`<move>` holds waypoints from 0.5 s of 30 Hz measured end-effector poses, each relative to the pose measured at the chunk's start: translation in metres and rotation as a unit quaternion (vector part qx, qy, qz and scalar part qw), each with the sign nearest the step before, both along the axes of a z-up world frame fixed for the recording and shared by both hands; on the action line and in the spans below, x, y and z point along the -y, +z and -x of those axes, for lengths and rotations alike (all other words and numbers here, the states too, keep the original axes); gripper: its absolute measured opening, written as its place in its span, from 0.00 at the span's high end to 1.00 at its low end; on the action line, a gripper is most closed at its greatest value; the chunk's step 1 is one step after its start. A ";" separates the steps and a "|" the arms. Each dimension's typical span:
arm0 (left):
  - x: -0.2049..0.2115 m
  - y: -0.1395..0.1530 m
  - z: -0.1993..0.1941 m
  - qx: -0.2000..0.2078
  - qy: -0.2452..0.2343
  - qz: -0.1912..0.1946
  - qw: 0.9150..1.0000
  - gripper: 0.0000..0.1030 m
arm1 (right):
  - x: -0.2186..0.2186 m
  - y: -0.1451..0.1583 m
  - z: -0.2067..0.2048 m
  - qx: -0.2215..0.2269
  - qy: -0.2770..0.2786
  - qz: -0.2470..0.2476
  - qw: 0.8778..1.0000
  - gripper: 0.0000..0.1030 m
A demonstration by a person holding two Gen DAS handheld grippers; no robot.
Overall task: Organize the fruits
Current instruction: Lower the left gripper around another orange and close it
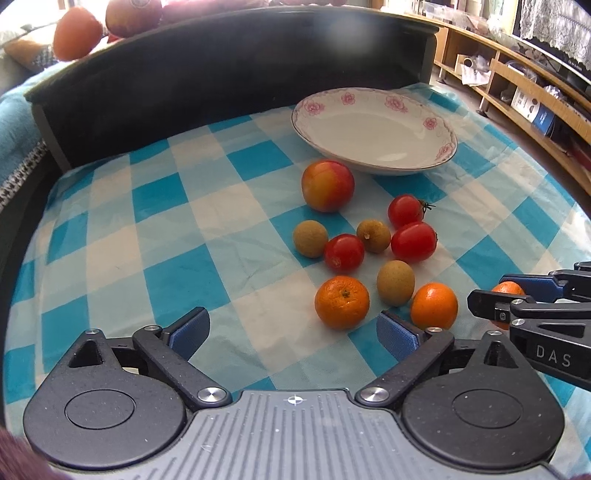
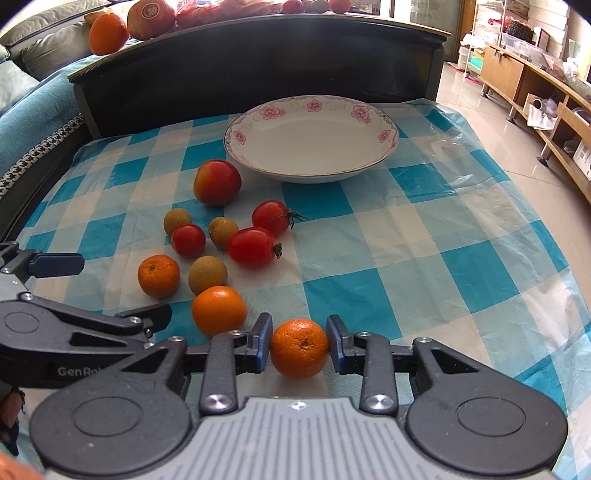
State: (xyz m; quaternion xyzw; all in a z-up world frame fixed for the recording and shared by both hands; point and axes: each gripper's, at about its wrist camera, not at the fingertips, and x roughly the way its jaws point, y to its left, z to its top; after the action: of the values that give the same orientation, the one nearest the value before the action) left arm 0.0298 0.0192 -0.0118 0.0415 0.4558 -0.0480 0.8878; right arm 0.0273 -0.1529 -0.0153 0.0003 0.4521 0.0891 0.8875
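My right gripper (image 2: 299,347) is shut on a mandarin (image 2: 300,349) low over the checked cloth; the pads touch both its sides. It shows at the right edge of the left wrist view (image 1: 508,288). My left gripper (image 1: 293,330) is open and empty, just short of two other mandarins (image 1: 341,302) (image 1: 434,305). Beyond them lie three cherry tomatoes (image 1: 413,242), three brown longans (image 1: 395,282) and a red-yellow nectarine (image 1: 328,185). A white flowered plate (image 1: 375,129) stands empty behind the fruit, also seen in the right wrist view (image 2: 312,138).
A dark headboard-like panel (image 1: 221,74) rises behind the cloth, with an orange (image 2: 108,32) and other fruit on top. The cloth's right edge drops to a tiled floor (image 2: 517,155) with wooden shelves (image 1: 535,96) beyond. A blue cushion (image 2: 33,122) lies left.
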 end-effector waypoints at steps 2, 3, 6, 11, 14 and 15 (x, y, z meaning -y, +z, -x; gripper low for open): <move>0.002 -0.004 -0.001 -0.006 -0.007 -0.005 1.000 0.09 | 0.002 0.001 0.000 0.000 -0.002 -0.004 1.000 0.65; 0.004 -0.005 -0.002 -0.008 -0.011 -0.007 1.000 0.10 | 0.003 0.001 0.000 -0.001 -0.003 -0.006 1.000 0.65; 0.009 -0.007 -0.005 -0.009 -0.022 -0.004 1.000 0.13 | 0.006 0.000 0.001 -0.006 -0.005 -0.011 1.000 0.65; 0.009 -0.009 -0.014 -0.012 -0.027 0.004 1.000 0.19 | 0.007 0.001 0.001 -0.009 -0.002 -0.019 1.000 0.65; 0.011 -0.010 -0.017 -0.011 -0.030 0.003 0.999 0.20 | 0.007 0.001 0.001 -0.011 -0.001 -0.023 1.000 0.65; 0.013 -0.010 -0.017 -0.009 -0.033 0.000 0.999 0.21 | 0.007 0.001 0.002 -0.011 0.000 -0.023 1.000 0.65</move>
State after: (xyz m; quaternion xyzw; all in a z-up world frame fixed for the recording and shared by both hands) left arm 0.0465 0.0067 -0.0220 0.0555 0.4623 -0.0776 0.8816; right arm 0.0258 -0.1595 -0.0142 0.0217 0.4600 0.0995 0.8821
